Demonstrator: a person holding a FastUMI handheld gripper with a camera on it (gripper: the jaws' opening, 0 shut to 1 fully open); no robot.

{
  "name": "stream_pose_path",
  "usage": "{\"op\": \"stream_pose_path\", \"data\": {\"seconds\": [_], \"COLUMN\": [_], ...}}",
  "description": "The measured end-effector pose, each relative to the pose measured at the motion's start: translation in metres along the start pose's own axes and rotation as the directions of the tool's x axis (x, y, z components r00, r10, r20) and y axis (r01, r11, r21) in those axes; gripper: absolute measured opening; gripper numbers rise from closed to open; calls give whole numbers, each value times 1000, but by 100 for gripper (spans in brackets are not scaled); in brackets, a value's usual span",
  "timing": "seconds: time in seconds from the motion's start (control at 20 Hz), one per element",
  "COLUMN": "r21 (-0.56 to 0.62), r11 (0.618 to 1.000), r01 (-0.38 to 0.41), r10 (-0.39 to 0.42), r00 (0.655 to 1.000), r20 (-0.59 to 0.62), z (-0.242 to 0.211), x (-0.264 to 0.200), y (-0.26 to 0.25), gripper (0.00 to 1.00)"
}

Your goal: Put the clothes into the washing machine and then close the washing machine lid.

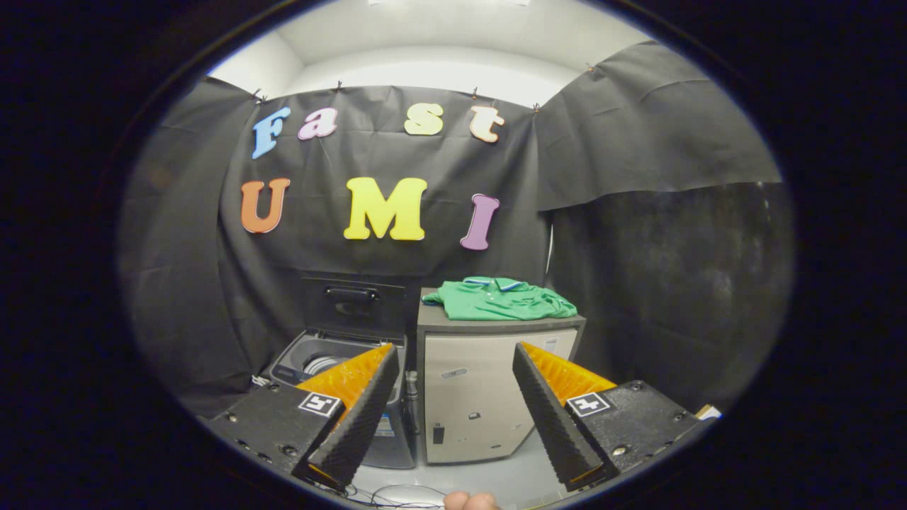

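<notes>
— Starting nearest: what is the gripper (453, 411) doing?

— Its fingers stand wide apart with nothing between them. A bit of a hand (470, 501) shows just below them, with thin cables on the floor beside it.

— And the clothes?

— A green shirt (500, 298) lies loosely folded on top of a low cabinet (482, 397), beyond the fingers and well apart from them. To the cabinet's left stands the washing machine (340, 361), its lid (354, 304) raised upright at the far side.

— How should the shirt handle?

— Likely light, soft and limp; it will droop and may unfold. Pinching a bunched fold near the middle looks safest.

— Anything unclear?

— The left finger covers part of the drum opening, so its inside cannot be judged. The shirt's far side is hidden too.
</notes>
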State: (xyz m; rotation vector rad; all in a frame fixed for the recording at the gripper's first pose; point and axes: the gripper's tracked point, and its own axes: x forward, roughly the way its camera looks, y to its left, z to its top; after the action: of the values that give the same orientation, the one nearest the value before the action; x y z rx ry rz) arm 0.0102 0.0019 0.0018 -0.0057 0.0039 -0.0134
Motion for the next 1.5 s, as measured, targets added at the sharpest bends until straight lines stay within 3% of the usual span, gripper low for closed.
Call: {"op": "stream_pose_path", "data": {"seconds": [0.45, 0.85, 1.0, 1.2, 1.5], "r21": [-19, -115, -131, -130, -113], "r11": [1000, 993, 991, 990, 988], "r01": [4, -14, -3, -55, -101], "r10": [-4, 19, 10, 60, 98], "r00": [1000, 999, 999, 998, 994], "r20": [-5, 42, 48, 32, -39], "z": [20, 91, 110, 123, 118], "x": [12, 41, 67, 118, 224], "y": [1, -16, -30, -35, -45], "gripper": [100, 100, 100, 100, 100]}}
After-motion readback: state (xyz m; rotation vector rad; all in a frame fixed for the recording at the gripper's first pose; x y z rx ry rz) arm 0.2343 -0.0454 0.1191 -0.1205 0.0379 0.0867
